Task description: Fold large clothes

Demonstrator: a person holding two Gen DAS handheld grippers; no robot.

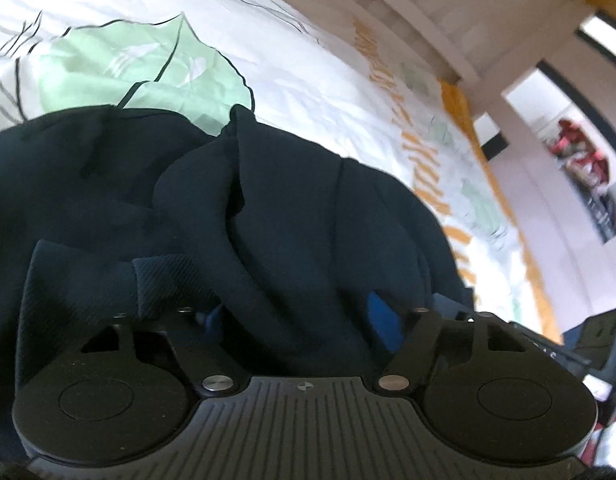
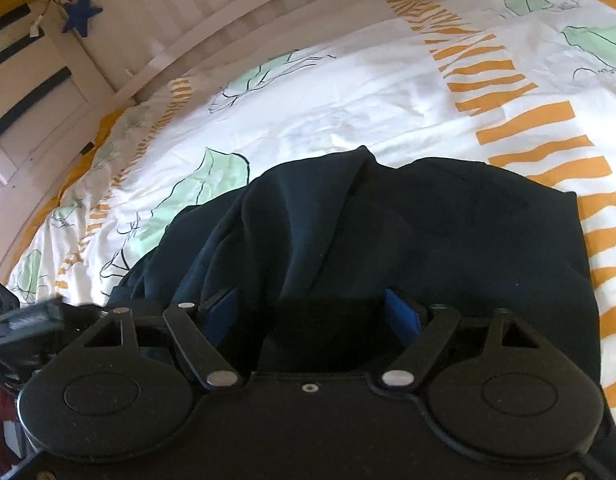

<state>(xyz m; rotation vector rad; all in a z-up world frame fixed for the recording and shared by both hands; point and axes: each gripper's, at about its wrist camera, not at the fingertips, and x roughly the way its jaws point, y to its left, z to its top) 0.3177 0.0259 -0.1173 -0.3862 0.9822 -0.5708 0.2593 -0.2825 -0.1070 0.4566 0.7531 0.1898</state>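
A dark navy garment [image 1: 288, 200] lies bunched on the bed, seen up close in both wrist views. In the left wrist view a thick fold of it rises between the fingers of my left gripper [image 1: 296, 312], and a ribbed cuff [image 1: 88, 280] drapes over the left finger. The blue pads [image 1: 382, 320] still show part of their faces, so the jaws stand apart around the cloth. My right gripper [image 2: 312, 304] also has the garment [image 2: 428, 220] heaped between its fingers, with both blue pads [image 2: 402, 312] partly bare and a dark gap between them.
The garment rests on a white bed cover [image 2: 348, 100] printed with green leaves and orange stripes. A pale slatted bed frame [image 2: 188, 8] runs along the far side, with a blue star [image 2: 81, 12] hanging on it. A dark device [image 2: 24, 320] shows at the left edge.
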